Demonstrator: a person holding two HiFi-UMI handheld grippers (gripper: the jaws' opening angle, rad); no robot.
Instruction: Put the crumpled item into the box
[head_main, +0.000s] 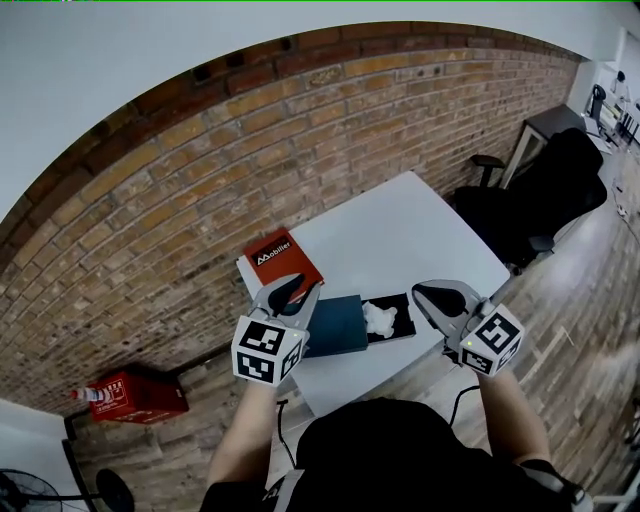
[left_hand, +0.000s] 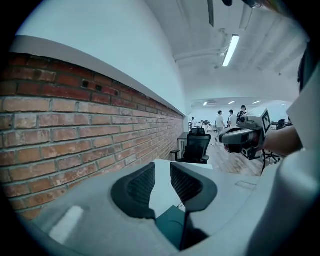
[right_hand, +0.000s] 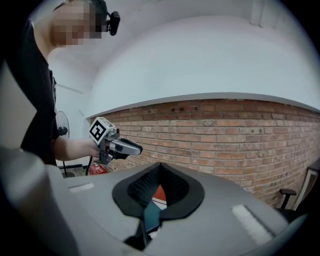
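Note:
The crumpled white item lies in an open black box near the front edge of the white table. A dark teal lid lies just left of the box. My left gripper hovers over the lid's left end; its jaws stand apart with only the table showing between them. To the right of the box my right gripper hangs above the table's front corner. Its fingertips meet with nothing held. The teal lid shows under them.
A red booklet lies on the table behind the lid, by the brick wall. A black office chair stands at the table's right. A red case sits on the floor at the left.

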